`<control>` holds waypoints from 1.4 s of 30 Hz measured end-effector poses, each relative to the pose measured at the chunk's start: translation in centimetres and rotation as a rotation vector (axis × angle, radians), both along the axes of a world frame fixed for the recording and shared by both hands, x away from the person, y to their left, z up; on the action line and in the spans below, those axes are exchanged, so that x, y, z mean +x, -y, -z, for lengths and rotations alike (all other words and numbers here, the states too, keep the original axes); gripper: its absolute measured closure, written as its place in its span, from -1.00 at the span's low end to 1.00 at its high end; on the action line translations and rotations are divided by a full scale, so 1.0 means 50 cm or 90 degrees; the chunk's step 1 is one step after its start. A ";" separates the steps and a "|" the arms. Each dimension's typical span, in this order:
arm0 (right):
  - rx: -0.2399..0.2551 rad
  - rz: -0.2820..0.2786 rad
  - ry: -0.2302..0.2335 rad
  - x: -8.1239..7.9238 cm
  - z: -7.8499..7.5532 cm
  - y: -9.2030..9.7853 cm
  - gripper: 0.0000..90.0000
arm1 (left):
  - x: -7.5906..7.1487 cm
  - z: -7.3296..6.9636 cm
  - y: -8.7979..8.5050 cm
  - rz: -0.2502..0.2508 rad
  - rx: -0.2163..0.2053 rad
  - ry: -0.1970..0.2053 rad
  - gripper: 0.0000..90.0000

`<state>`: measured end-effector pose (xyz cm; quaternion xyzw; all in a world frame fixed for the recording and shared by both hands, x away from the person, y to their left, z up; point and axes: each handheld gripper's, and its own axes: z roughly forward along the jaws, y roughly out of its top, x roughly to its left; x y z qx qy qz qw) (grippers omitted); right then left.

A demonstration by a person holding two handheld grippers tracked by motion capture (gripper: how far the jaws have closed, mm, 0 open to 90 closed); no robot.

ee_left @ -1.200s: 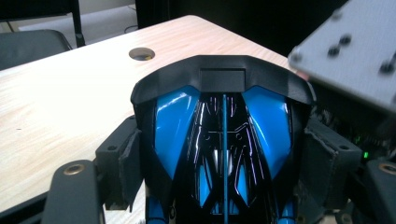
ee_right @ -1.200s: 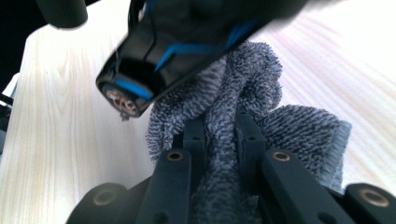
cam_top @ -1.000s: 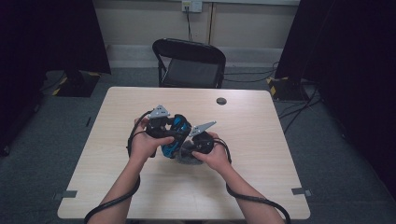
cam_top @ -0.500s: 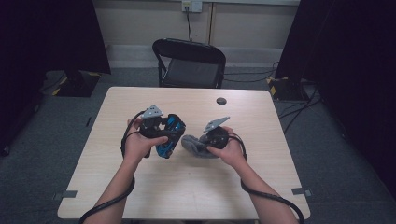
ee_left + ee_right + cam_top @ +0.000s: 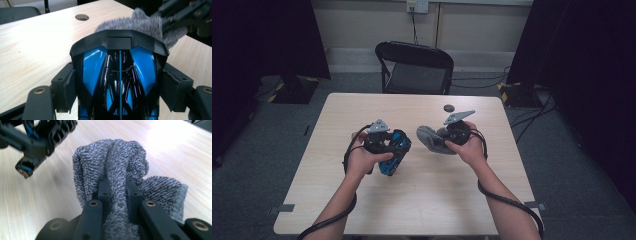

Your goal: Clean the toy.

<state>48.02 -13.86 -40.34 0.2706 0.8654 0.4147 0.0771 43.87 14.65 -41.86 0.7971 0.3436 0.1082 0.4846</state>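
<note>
Left gripper clamps the glossy blue-and-black plastic toy car above mid-desk; right gripper pinches the fluffy grey terry cloth beside it, held apart. Looks mid-wipe, with more rubbing probably to come.

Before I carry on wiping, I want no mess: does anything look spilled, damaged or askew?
Nothing stands out. The left tool clamps the blue and black toy car, which looks intact; the right tool pinches the bunched grey cloth. The table shows no spill, and a small dark disc lies near its far edge.
</note>
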 end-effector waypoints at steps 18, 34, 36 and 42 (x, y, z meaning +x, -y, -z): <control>0.015 -0.026 0.009 -0.002 -0.013 -0.045 0.75 | -0.001 0.009 0.028 0.021 -0.001 -0.007 -0.43; 0.015 -0.061 -0.019 -0.023 0.039 -0.080 0.75 | 0.011 -0.013 0.041 0.020 -0.005 0.005 -0.43; 0.021 -0.063 -0.026 -0.026 0.046 -0.083 0.75 | 0.012 -0.014 0.043 0.021 -0.003 0.006 -0.43; 0.035 -0.077 -0.046 -0.039 0.079 -0.103 0.75 | 0.019 -0.016 0.047 0.018 -0.005 0.006 -0.43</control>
